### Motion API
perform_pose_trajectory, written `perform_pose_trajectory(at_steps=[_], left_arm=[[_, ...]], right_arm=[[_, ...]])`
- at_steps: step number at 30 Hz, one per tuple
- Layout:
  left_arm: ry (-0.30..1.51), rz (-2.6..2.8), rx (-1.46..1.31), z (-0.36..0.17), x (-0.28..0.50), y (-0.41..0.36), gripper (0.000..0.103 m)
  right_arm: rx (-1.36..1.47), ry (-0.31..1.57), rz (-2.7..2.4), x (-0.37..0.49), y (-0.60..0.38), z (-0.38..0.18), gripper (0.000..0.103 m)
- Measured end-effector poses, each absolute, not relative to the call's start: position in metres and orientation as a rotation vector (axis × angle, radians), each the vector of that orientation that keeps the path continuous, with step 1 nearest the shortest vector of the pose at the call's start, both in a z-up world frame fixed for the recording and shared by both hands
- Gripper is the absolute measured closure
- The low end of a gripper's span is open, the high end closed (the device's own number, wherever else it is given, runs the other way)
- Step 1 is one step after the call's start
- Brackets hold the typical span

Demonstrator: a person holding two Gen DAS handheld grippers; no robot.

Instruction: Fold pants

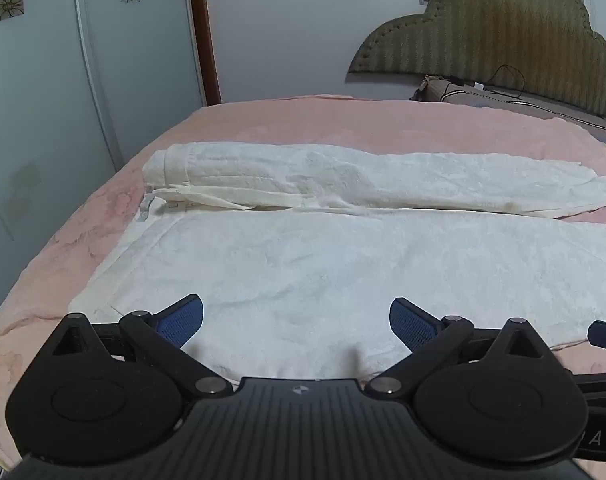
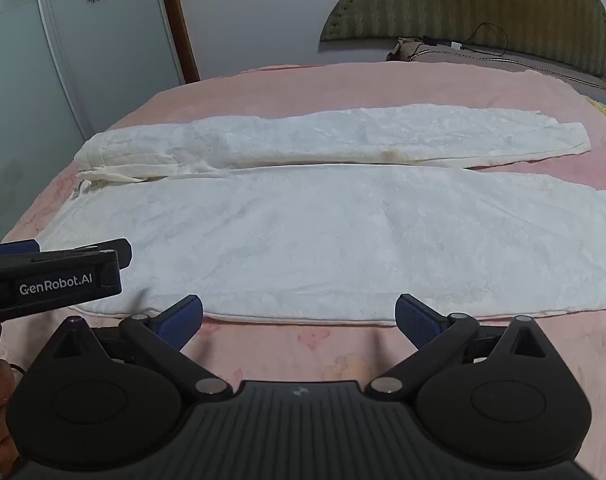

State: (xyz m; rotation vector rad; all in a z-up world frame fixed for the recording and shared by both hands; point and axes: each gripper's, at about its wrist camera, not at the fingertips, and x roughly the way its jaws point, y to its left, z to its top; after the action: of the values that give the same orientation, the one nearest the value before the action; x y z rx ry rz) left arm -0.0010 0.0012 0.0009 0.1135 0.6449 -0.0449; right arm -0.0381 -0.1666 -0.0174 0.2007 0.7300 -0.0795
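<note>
White pants [image 1: 323,256] lie flat across a pink bed, waistband at the left, legs running right; they also show in the right wrist view [image 2: 323,232]. The far leg [image 1: 343,180] lies apart from the near leg along a narrow gap. My left gripper [image 1: 296,322] is open and empty, over the near edge of the near leg close to the waist. My right gripper [image 2: 299,322] is open and empty, just short of the near leg's front hem edge. The left gripper's body [image 2: 51,276] shows at the left of the right wrist view.
The pink bedspread [image 2: 323,360] covers the bed. A green padded headboard [image 1: 503,36] with a cable and a pillow stands at the far right. A wardrobe with flower stickers [image 1: 43,80] stands close along the bed's left side.
</note>
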Motion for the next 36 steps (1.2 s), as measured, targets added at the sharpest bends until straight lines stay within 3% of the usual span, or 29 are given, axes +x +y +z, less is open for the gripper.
perform_pose_trajectory(at_steps=[36], left_arm=[[0.672, -0.040, 0.153, -0.0036, -0.0016, -0.0049, 0.001]], right_arm=[[0.234, 0.741, -0.085, -0.0385, -0.1716, -0.0245, 0.000]])
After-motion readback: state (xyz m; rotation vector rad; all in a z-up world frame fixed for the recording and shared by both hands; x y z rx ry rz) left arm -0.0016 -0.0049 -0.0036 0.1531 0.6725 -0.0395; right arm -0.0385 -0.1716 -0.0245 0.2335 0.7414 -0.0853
